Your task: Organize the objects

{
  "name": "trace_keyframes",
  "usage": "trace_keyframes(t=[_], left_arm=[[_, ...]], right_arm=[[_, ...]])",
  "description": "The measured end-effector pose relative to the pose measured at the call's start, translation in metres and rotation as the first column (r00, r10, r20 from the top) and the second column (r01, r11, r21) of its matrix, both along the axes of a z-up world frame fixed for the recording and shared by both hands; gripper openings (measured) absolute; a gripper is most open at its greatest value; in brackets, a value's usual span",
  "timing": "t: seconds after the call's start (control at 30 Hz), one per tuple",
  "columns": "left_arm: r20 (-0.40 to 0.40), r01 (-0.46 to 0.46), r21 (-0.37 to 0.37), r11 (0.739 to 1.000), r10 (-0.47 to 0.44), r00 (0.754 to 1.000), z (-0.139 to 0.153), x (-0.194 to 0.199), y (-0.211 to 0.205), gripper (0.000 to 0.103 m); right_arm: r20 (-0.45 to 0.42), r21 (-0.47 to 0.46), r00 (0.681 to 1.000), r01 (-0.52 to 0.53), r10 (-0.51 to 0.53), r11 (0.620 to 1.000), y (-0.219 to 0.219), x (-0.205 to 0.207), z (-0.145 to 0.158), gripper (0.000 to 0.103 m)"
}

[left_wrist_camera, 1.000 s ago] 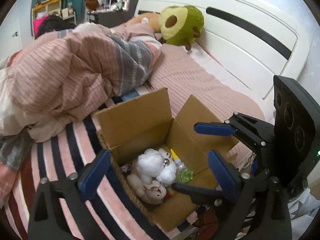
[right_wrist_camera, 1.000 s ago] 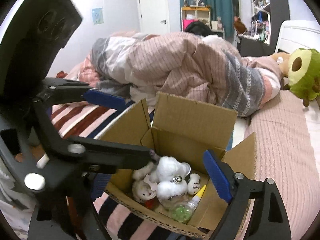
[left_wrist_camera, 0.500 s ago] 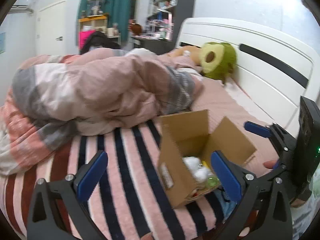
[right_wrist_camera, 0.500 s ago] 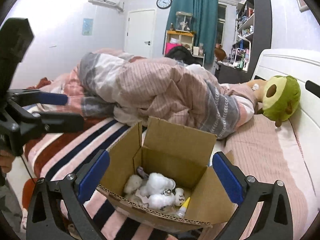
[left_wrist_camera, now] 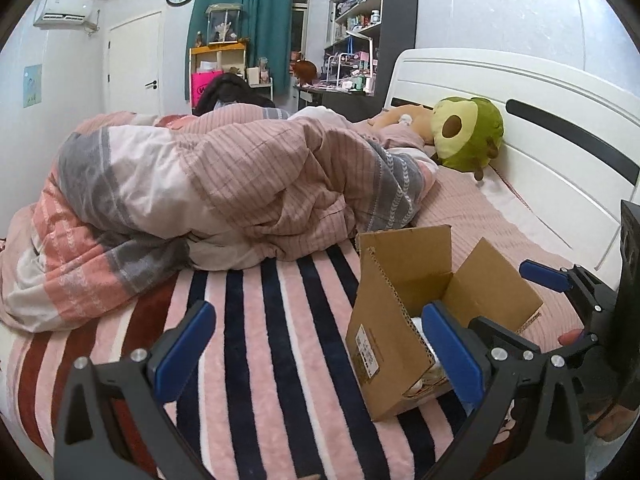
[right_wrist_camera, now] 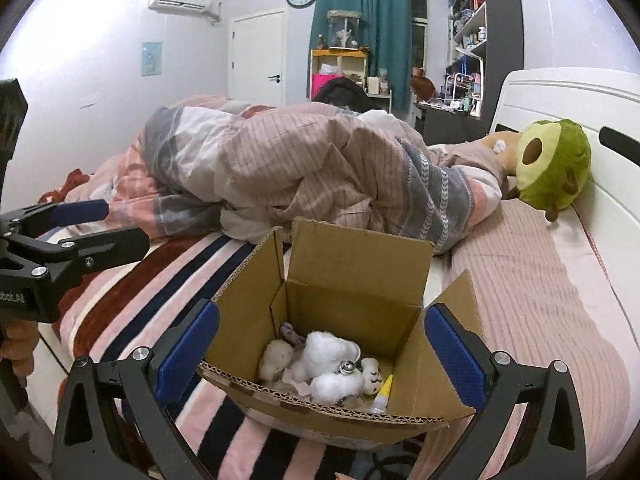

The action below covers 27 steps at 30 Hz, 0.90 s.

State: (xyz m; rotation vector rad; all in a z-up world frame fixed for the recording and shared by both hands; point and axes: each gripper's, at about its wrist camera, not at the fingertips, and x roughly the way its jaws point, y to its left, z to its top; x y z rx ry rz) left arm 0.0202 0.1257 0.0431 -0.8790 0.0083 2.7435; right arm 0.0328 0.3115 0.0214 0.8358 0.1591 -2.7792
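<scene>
An open cardboard box (right_wrist_camera: 352, 280) stands on the striped blanket near the bed's front edge; it also shows in the left wrist view (left_wrist_camera: 384, 320). Inside lie a white fluffy toy with a small bell (right_wrist_camera: 326, 356), other small plush toys and a yellow-tipped tube (right_wrist_camera: 384, 394). My right gripper (right_wrist_camera: 320, 356) is open and empty, its blue pads either side of the box's front. My left gripper (left_wrist_camera: 316, 352) is open and empty, left of the box; it also appears at the left of the right wrist view (right_wrist_camera: 80, 224).
A crumpled pink and grey duvet (left_wrist_camera: 224, 184) covers the middle of the bed. A green avocado plush (left_wrist_camera: 468, 134) leans against the white headboard (left_wrist_camera: 520, 120). A striped blanket (left_wrist_camera: 260, 340) lies under the box. Shelves and a door stand behind.
Both grippers have pulled back and up from the box. The left one has swung left, away from the box opening, so the room now shows.
</scene>
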Motion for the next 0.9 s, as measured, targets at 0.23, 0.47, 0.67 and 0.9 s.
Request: trace_keyframes(t=[0.23, 0.47, 0.67, 0.9], left_arm=[[0.000, -0.014, -0.019, 1.000, 0.014, 1.000, -0.0017, 0.0010, 0.0029, 0.102], [0.003, -0.016, -0.021, 1.000, 0.016, 1.000, -0.0025, 0.0022, 0.0030, 0.102], [0.003, -0.022, -0.032, 0.999, 0.022, 1.000, -0.0036, 0.0036, 0.0027, 0.102], [0.002, -0.025, -0.034, 0.999, 0.025, 1.000, -0.0037, 0.0046, 0.0026, 0.102]], right_arm=[[0.005, -0.001, 1.000, -0.002, 0.002, 1.000, 0.0007, -0.0003, -0.0003, 0.103], [0.011, -0.001, 1.000, -0.004, 0.004, 1.000, -0.0024, 0.0009, -0.0013, 0.103], [0.020, -0.012, 1.000, 0.001, 0.000, 1.000, -0.0035, 0.0022, -0.0016, 0.103], [0.021, -0.014, 1.000, -0.001, 0.001, 1.000, -0.0030, 0.0020, -0.0020, 0.103]])
